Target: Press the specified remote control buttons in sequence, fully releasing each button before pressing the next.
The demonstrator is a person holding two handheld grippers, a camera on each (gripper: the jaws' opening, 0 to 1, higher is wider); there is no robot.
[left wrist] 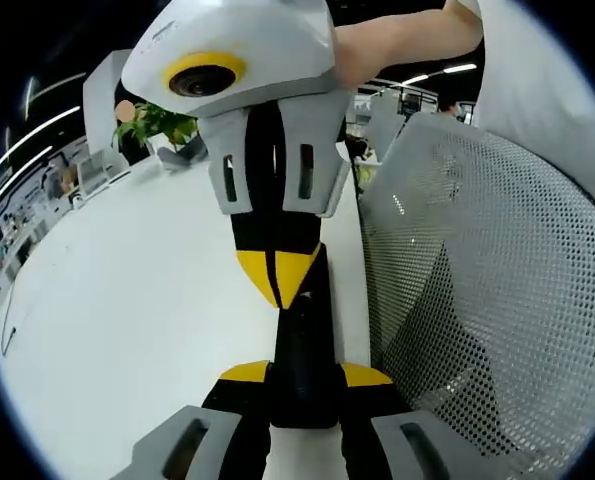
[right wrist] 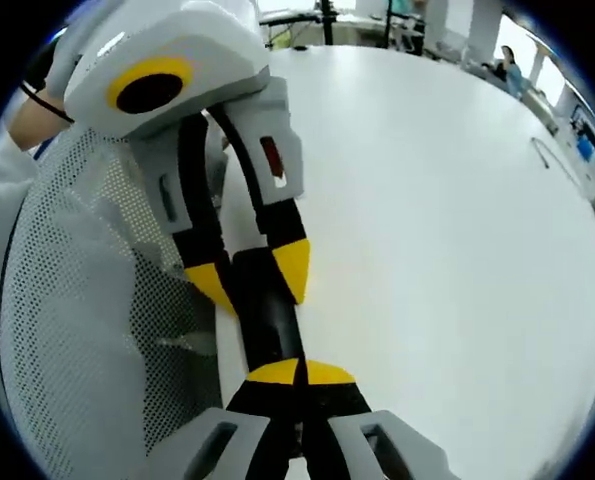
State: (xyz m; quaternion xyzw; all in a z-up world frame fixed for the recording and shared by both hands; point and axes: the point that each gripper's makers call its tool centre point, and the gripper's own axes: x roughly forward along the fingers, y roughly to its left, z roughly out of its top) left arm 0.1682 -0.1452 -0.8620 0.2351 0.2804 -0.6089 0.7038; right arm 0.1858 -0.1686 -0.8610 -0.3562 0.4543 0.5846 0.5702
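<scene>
In the left gripper view, the left tongs [left wrist: 304, 373] rise from the bottom with their yellow-tipped jaws set apart and clamped on either side of a slim black bar-shaped remote control [left wrist: 302, 335]. The remote runs away from the camera along the line of the jaws. It lies over the white bench [left wrist: 127, 300], close to the bench's edge. I cannot tell whether it rests on the surface or is held just above it.

The right tongs [left wrist: 277, 278] reach in from the top of this view. Their two yellow tips are brought together into a single point at the far end of the remote. No buttons can be made out, and I cannot tell whether the point is pressing down or merely touching.

A grey perforated mesh chair back [left wrist: 497, 280] stands just beside the bench edge. A green leafy plant [left wrist: 157, 122] sits at the far end of the bench, and a person's bare arm [left wrist: 397, 40] shows above the right tongs.

In the right gripper view, the right tongs [right wrist: 302, 373] have their jaws closed tip to tip against the near end of the remote control [right wrist: 267, 325]. The left tongs [right wrist: 249, 272] come from above, their jaws straddling the remote's other end. The bench [right wrist: 427, 220] spreads out beyond, and the mesh chair back [right wrist: 87, 330] is alongside.
</scene>
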